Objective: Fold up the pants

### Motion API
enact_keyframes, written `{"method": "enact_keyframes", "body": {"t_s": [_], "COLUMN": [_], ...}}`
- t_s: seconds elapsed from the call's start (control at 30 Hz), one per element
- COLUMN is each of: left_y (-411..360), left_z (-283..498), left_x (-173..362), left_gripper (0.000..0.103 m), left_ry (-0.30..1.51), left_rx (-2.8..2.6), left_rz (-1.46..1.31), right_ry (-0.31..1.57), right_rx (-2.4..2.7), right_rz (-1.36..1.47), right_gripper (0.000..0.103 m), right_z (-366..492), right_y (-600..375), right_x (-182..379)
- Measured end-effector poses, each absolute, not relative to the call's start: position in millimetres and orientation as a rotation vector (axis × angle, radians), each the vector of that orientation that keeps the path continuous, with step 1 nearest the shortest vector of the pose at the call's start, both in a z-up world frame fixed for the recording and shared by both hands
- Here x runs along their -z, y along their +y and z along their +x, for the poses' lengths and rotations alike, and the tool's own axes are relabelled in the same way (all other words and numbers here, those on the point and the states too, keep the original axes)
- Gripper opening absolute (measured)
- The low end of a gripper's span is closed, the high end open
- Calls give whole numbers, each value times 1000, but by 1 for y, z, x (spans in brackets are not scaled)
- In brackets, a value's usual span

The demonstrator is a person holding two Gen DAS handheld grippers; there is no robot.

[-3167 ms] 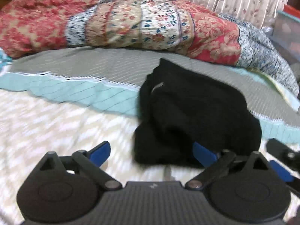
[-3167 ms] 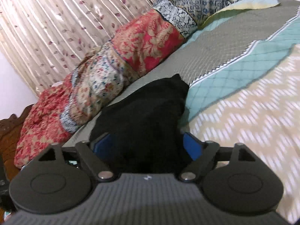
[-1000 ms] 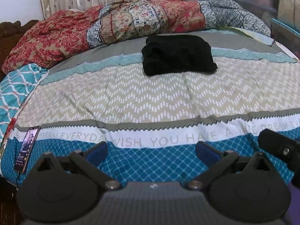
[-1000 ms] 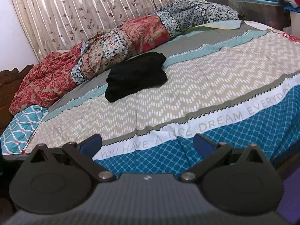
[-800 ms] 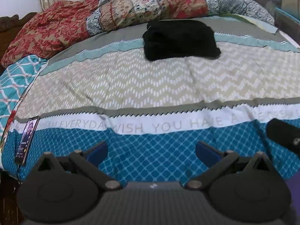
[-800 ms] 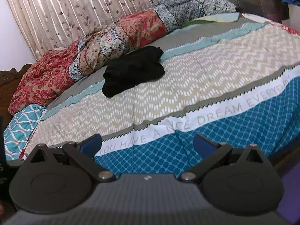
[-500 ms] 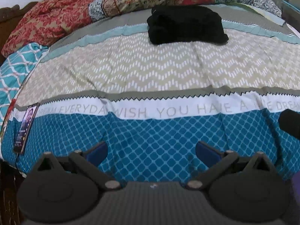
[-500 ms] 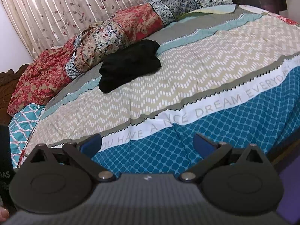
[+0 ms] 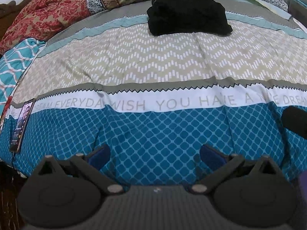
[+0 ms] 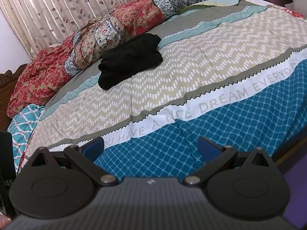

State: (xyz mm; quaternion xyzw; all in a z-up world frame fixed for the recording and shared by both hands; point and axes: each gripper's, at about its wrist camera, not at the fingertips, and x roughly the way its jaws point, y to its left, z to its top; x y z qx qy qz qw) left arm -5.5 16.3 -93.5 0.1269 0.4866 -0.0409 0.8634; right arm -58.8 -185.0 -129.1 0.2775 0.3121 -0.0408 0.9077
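While the left gripper (image 9: 154, 158) and right gripper (image 10: 151, 146) hung over the blue near edge of the bedspread (image 9: 153, 61), both had their fingers spread wide with nothing between them. Folded into a compact bundle, the black pants (image 9: 187, 16) lay well away at the far side, just before the quilt (image 10: 119, 26). At the left edge lay a phone (image 9: 22, 124).
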Motion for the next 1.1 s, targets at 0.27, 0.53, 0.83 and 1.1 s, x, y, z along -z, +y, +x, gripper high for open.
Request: {"method": "enact_keyframes", "body": {"t_s": [0.27, 0.53, 0.83, 1.1], "left_y": [14, 14, 15, 11], "left_z": [-7, -8, -7, -9], "left_x": [98, 98, 97, 94], "left_gripper": [103, 103, 103, 103], "left_ry": [1038, 1038, 1041, 1027], "left_rx": [92, 94, 100, 138], "left_rz": [276, 279, 280, 278], "right_ry": [655, 663, 665, 655], "right_rx": [83, 78, 72, 68], "right_rz": [580, 583, 580, 562], "right_gripper": [103, 103, 103, 103], "right_z": [-59, -58, -57, -57], "right_y": [-187, -189, -189, -189], "right_x": [131, 132, 132, 130]}}
